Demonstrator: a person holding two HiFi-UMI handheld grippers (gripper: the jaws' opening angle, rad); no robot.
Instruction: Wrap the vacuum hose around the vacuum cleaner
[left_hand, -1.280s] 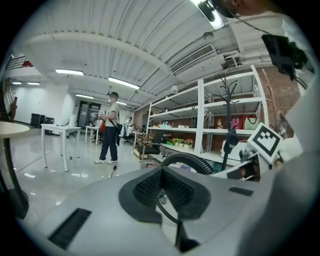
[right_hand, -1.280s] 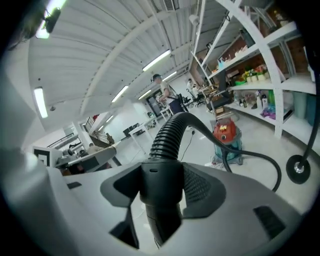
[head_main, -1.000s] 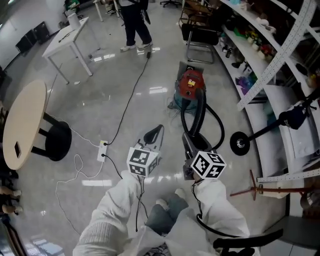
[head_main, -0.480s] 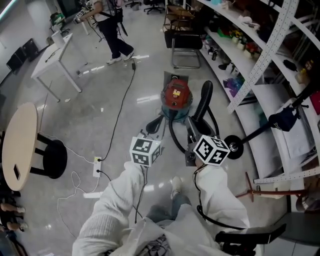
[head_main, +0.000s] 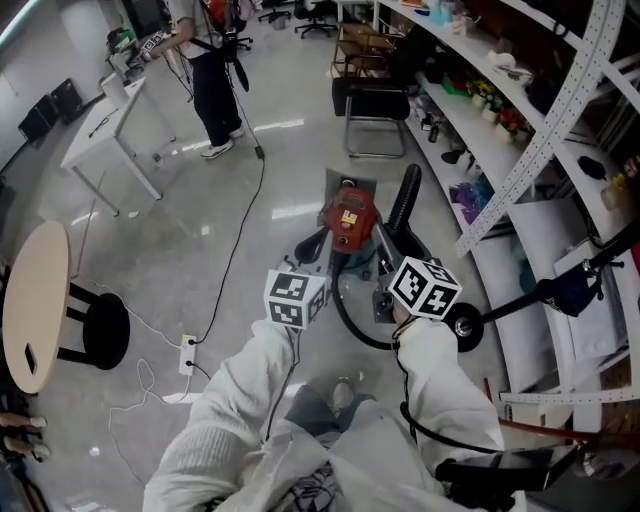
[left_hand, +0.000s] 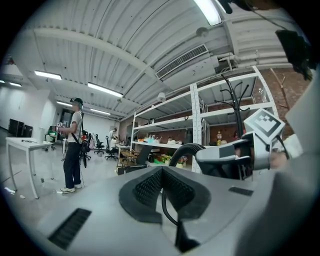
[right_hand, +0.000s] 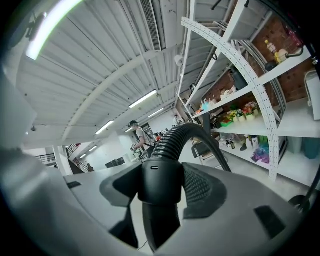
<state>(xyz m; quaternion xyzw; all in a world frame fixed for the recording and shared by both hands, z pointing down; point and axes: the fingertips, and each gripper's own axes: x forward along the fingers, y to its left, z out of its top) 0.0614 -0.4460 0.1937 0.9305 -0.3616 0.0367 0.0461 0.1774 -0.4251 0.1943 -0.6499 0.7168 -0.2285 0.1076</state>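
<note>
So the vacuum (head_main: 350, 222) (red top, sitting on the shiny floor (head_main: 180, 230)) is right in front of the person, just beyond both grippers and close to the shelves (head_main: 520, 130). The hose (right_hand: 172, 137) isn't wrapped around it. One thick ribbed stretch stands up at the vacuum's right side, and another bit sweeps low over the floor in a loose curve between the vacuum and the person's feet.

The right gripper (right_hand: 161, 180) has the hose. In the right gripper view its jaws are spread wide around the smooth black cuff at the hose's end, with pads pressed on both sides. From there the ribbed part arches up and away toward the shelves.

The left gripper (left_hand: 161, 172) is carrying nothing. Its pads meet at the tips in a closed V, with just a thin black cord hanging down behind them (can't tell what it belongs to). In the head view it's held out to the left of the right gripper, pointing at the vacuum's left side without touching it.

Other stuff around:
- A black chair (head_main: 375, 105) sits behind the vacuum.
- A person (head_main: 212, 80) stands farther back near a white tabletop (head_main: 100, 125).
- A round tabletop (head_main: 35, 300) is off at the left edge.
- A long cable (head_main: 240, 240) trails over the floor to a power strip (head_main: 187, 353).
</note>
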